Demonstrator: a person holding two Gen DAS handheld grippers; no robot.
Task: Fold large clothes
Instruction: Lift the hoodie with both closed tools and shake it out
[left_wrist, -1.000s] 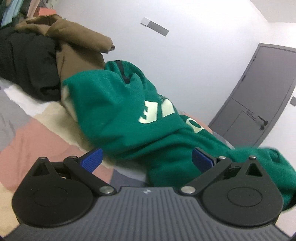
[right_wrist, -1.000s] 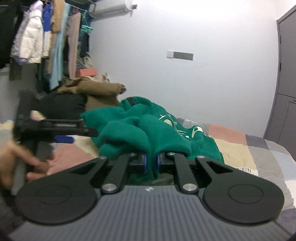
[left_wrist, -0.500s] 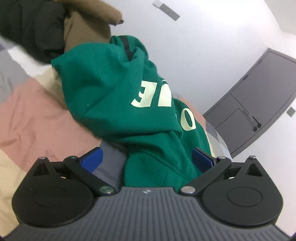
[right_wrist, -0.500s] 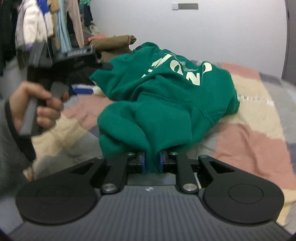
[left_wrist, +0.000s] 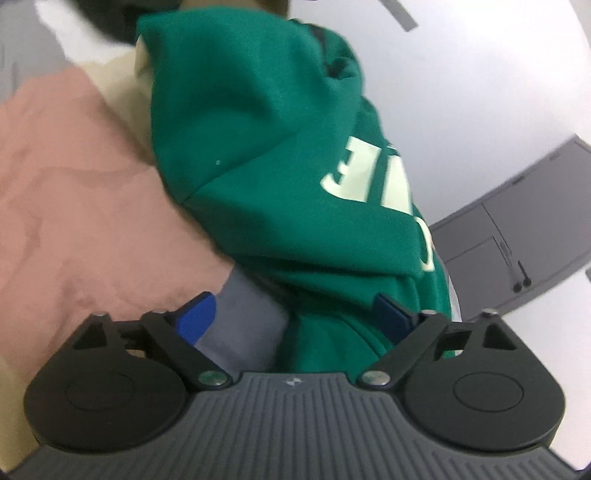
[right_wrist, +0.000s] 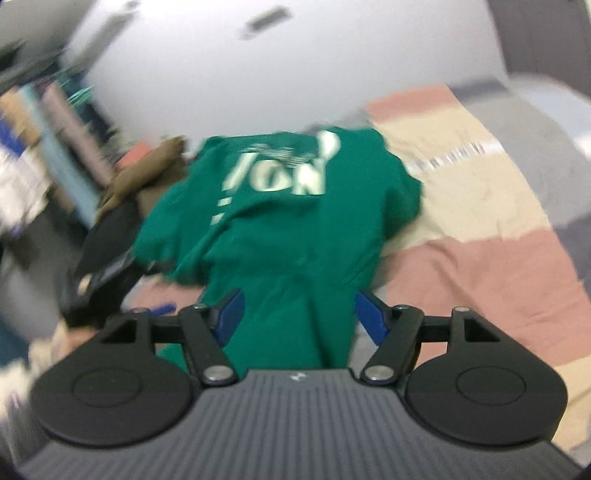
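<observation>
The patchwork bed cover (right_wrist: 480, 266) carried the green sweatshirt (left_wrist: 280, 155), heaped in thick, soft, limp folds; it would sag unless taken by a hem or shoulder seam. The right gripper (right_wrist: 297, 314) had just been opening, a fold between its parted jaws, apparently unpinched, though blur hid detail. The left gripper (left_wrist: 295, 314), closing slightly, stood wide around cloth, pads clear.

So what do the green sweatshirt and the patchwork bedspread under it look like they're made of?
The green sweatshirt looks like thick matte knit, probably cotton fleece: it falls in soft, rounded folds, and its pale lettering looks printed on. The patchwork bedspread looks like thin woven cloth, perhaps cotton: flat, dull, finely creased.
</observation>
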